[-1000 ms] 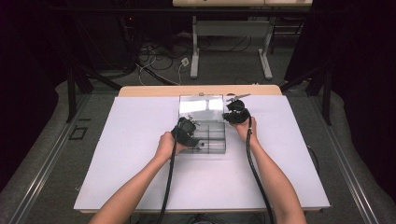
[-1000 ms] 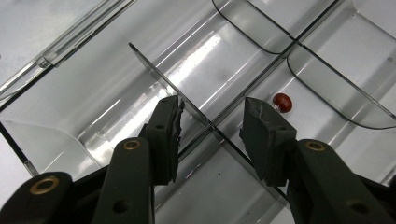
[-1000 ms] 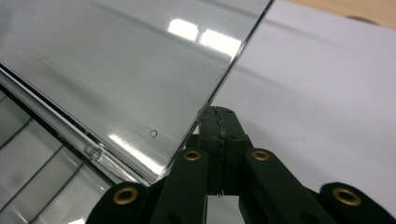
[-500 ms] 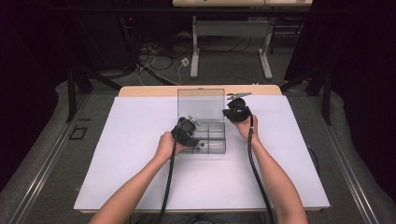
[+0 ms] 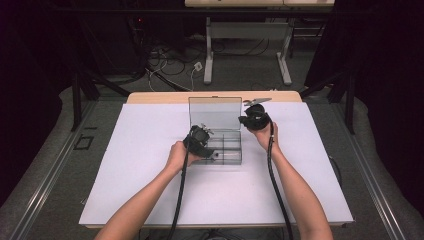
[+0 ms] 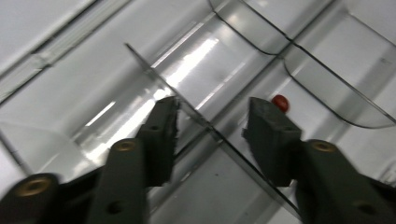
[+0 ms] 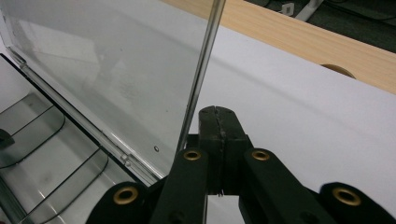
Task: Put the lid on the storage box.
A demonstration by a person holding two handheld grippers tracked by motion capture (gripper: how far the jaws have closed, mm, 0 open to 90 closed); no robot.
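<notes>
Clear plastic makes up the see-through box with small compartments (image 5: 222, 146), which sits in the middle of my white desk (image 5: 140, 150). My left gripper (image 6: 212, 126) is at the box's left part, its jaws half apart and just opening, one on each side of a thin clear divider wall (image 6: 187, 107) without pressing it. A tiny red bead (image 6: 280, 102) lies in a compartment just behind. The box's clear lid (image 5: 215, 112) stands up. My right gripper (image 7: 218, 116) is squeezed tight beside the lid's right edge, holding nothing.
</notes>
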